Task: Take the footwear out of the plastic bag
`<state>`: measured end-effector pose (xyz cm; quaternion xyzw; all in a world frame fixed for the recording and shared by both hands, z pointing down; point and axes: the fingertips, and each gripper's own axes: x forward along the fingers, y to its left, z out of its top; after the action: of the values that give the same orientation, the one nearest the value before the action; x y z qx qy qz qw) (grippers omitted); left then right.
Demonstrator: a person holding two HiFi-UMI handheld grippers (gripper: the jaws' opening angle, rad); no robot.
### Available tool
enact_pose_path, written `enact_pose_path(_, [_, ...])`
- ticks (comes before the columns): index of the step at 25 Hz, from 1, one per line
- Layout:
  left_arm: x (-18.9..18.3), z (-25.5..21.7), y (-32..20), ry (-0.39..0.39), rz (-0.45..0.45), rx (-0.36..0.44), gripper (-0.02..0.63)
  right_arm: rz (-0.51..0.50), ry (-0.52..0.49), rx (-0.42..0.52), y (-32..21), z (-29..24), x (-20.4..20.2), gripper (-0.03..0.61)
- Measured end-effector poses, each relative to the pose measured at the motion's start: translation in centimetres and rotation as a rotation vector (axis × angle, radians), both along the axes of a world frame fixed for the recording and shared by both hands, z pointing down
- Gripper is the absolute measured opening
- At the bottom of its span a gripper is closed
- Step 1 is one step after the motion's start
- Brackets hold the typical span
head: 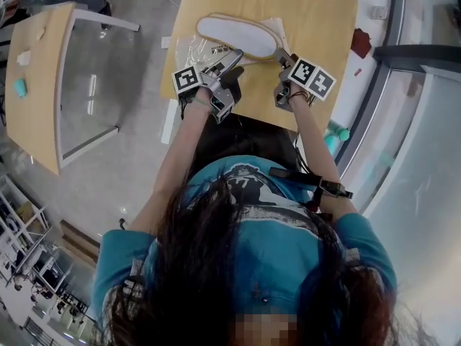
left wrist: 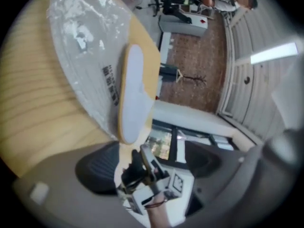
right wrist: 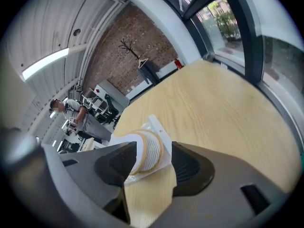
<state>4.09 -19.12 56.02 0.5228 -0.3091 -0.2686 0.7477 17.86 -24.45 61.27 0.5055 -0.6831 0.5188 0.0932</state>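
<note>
A white slipper (head: 238, 36) with a tan edge lies sole up on the wooden table (head: 324, 20). Its left side rests on a flat clear plastic bag (head: 189, 49). My left gripper (head: 232, 56) points at the slipper's near side, jaws wide open and empty. In the left gripper view the slipper (left wrist: 133, 94) lies beside the bag (left wrist: 85, 42), ahead of the left gripper (left wrist: 152, 161). My right gripper (head: 282, 58) is at the slipper's right end. In the right gripper view that end of the slipper (right wrist: 148, 155) sits between the jaws of the right gripper (right wrist: 152, 164), which stand apart without pressing it.
A second small wooden table (head: 39, 85) stands on the floor to the left. A red thing (head: 360, 43) and a teal thing (head: 338, 132) lie by the window ledge at the right. A person (right wrist: 71, 113) stands far off in the room.
</note>
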Motion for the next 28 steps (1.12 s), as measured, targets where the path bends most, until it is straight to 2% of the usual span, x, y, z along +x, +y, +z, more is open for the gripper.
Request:
enact_pose_path(2, [0.0, 0.0, 0.3, -0.049, 0.022, 0.019, 0.414, 0.014, 0.036, 0.059, -0.3, -1.9, 0.7, 0.209])
enact_pose_path(4, [0.4, -0.4, 0.5, -0.075, 0.045, 0.036, 0.414, 0.012, 0.025, 0.104, -0.4, -3.7, 0.7, 0.209])
enact_pose_path(8, [0.9, -0.9, 0.5, -0.137, 0.082, 0.085, 0.414, -0.058, 0.005, 0.157, 0.3, -6.1, -1.0, 0.207])
enact_pose_path(13, [0.9, -2.0, 0.7, -0.228, 0.166, 0.183, 0.413, -0.147, -0.023, 0.173, 2.8, -7.5, -3.7, 0.202])
enact_pose_path(17, [0.0, -2.9, 1.1, -0.322, 0.194, 0.257, 0.407, -0.156, -0.057, 0.174, 4.6, -7.7, -5.1, 0.172])
enact_pose_path(20, [-1.8, -4.5, 2.3, -0.346, 0.208, 0.323, 0.405, -0.159, -0.109, 0.179, 6.7, -8.3, -7.1, 0.150])
enact_pose_path(25, [-5.9, -6.6, 6.5, -0.405, 0.254, 0.423, 0.326, -0.125, -0.195, 0.180, 11.7, -8.9, -11.8, 0.130])
enact_pose_path(28, [-8.1, -6.8, 9.7, -0.416, 0.279, 0.451, 0.279, -0.068, -0.247, 0.178, 15.1, -9.1, -14.1, 0.123])
